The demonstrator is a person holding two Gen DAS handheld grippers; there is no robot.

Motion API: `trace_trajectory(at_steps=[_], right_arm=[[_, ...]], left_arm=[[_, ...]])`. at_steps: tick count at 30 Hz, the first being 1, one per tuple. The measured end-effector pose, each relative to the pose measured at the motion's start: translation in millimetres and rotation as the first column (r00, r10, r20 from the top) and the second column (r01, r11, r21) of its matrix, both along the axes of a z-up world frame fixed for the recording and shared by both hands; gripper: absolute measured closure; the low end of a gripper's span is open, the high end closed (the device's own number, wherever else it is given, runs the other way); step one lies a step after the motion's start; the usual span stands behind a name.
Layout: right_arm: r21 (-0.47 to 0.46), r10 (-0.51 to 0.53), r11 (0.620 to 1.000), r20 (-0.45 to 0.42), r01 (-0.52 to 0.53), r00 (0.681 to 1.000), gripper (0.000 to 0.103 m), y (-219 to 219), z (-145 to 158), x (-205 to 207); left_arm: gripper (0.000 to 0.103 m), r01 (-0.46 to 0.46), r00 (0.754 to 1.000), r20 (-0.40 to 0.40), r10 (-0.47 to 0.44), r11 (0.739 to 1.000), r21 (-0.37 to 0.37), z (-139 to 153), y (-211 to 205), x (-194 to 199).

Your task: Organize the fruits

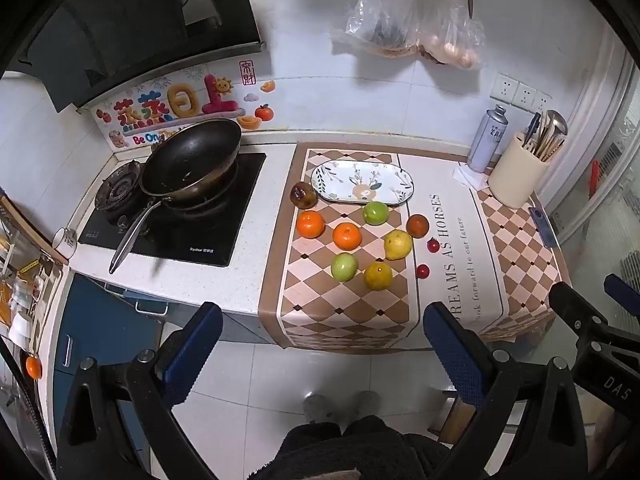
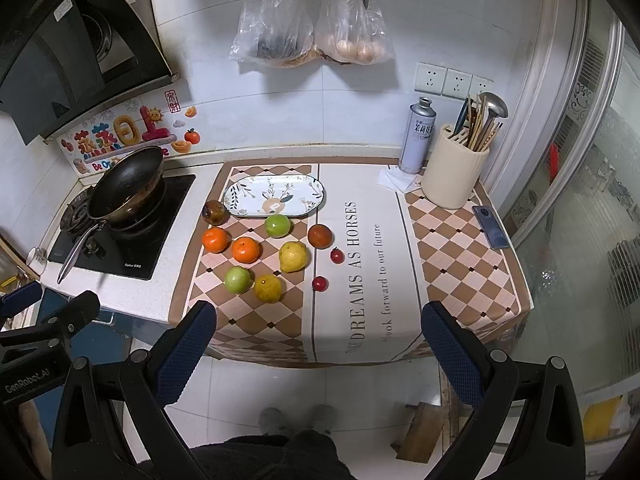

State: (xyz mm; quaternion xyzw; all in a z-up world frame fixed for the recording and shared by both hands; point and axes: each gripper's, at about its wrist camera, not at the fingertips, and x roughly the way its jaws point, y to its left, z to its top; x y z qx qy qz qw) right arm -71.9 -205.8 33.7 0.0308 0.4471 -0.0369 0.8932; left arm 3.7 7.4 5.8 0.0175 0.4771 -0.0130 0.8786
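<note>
On the desk [image 2: 132,292]: your fruits [image 2: 245,250] lie loose on the checked mat [image 2: 460,264], just near of the plate [image 2: 240,196].
Left tongs [image 1: 322,344]: wide apart, holding nothing.
Right tongs [image 2: 320,342]: wide apart, holding nothing.

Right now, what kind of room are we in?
Most likely a small home kitchen. A black frying pan sits on a black gas hob under a dark extractor hood, and a cream ribbed utensil holder stands on the cloth-covered white counter against a white tiled wall.
</note>
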Motion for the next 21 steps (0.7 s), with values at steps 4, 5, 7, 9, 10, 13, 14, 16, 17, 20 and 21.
trace_trajectory(at_steps=[4,5,7,9,10,13,14,16,17,20,21], right_arm=[[-0.004,0.003,1.000,0.004,-0.003,1.000,0.000,-1.2,1.5,-0.4],[-0.006,0.003,1.000,0.005,-0.003,1.000,0.000,-1.6,2.2,0.4],[-0.004,0.003,1.000,0.008,-0.003,1.000,0.000,-2.1,2.6,0.6],[-0.007,0.002,1.000,0.009,-0.002,1.000,0.000,-1.7,2.9,0.8],[-0.007,0.003,1.000,0.009,-0.003,1.000,0.000,-1.8,3.3,1.1],[-0.004,0.001,1.000,0.009,-0.001,1.000,0.000,-2.5,3.9,1.9],[-0.005,0.002,1.000,0.008,-0.002,1.000,0.000,-1.9,4.2,1.7],[-0.006,0.003,1.000,0.008,-0.003,1.000,0.000,-2.0,4.4,1.6],[-0.004,0.003,1.000,0.008,-0.003,1.000,0.000,-2.3,4.4,2.1],[-0.005,0.003,1.000,0.009,-0.003,1.000,0.000,-1.9,4.3,1.2],[-0.005,0.003,1.000,0.009,-0.003,1.000,0.000,-1.7,4.4,1.4]], left_arm=[[0.000,-0.010,1.000,0.010,0.010,1.000,-0.003,1.7,-0.9,-2.2],[0.000,-0.010,1.000,0.011,0.010,1.000,-0.003,2.3,-0.2,-1.9],[0.000,-0.009,1.000,0.016,0.009,1.000,-0.004,3.5,-0.2,-2.4],[0.000,-0.007,1.000,0.015,0.007,1.000,-0.003,3.4,-0.3,-1.4],[0.000,-0.007,1.000,0.012,0.007,1.000,-0.006,4.1,0.2,-1.5],[0.000,-0.006,1.000,0.012,0.006,1.000,-0.005,4.6,-0.2,-2.9],[0.000,-0.009,1.000,0.014,0.009,1.000,-0.006,3.3,0.1,-3.4],[0.000,-0.010,1.000,0.015,0.010,1.000,-0.005,3.9,-0.4,-4.0],[0.000,-0.010,1.000,0.016,0.010,1.000,-0.005,3.0,-0.2,-3.8],[0.000,-0.009,1.000,0.015,0.009,1.000,-0.004,3.2,-0.1,-3.3],[0.000,-0.009,1.000,0.015,0.009,1.000,-0.005,3.2,0.2,-3.4]])
